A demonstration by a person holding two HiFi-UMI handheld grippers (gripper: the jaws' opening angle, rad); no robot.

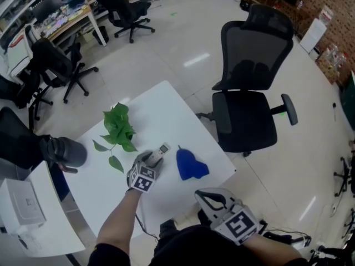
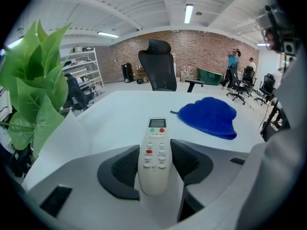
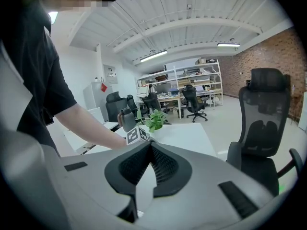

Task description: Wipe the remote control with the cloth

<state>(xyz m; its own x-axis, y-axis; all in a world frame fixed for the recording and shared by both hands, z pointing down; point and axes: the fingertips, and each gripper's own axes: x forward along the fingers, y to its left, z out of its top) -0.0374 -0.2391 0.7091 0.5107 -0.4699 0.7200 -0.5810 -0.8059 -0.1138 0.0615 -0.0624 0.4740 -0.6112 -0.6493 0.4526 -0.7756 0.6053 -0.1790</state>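
1. A person works at a white rectangular table (image 1: 161, 107) in an open-plan office with a pale glossy floor. Each hand holds a grey two-jaw gripper.
2. The left gripper (image 1: 156, 159) reaches over the middle of the table. A bare forearm runs back from it to the near edge.
3. Its dark ribbed pads (image 2: 125, 164) flank a slim white remote control (image 2: 154, 152) on both long sides. They appear to pinch it, though the wide-angle left gripper view leaves the contact a little uncertain.
4. The remote lies face up on the tabletop with its rounded near end deep between the jaws. Its small display and its green and red buttons point to the far side.
5. A crumpled blue cloth (image 1: 191, 165) rests on the table just right of the remote. It is apart from the remote, and neither gripper touches it.
6. The right gripper (image 3: 149, 150) hangs at the near right, off the table's near edge and close to the person's body. Its pads are pressed together with nothing between them.
7. A leafy green plant sprig (image 1: 118, 129) stands on the left part of the table, left of the remote and a little farther away.
8. A black mesh office chair (image 1: 249, 93) stands on the floor beyond the table's right side.
9. More dark office chairs stand at desks at the far left of the room, and a red brick wall runs along the far right.
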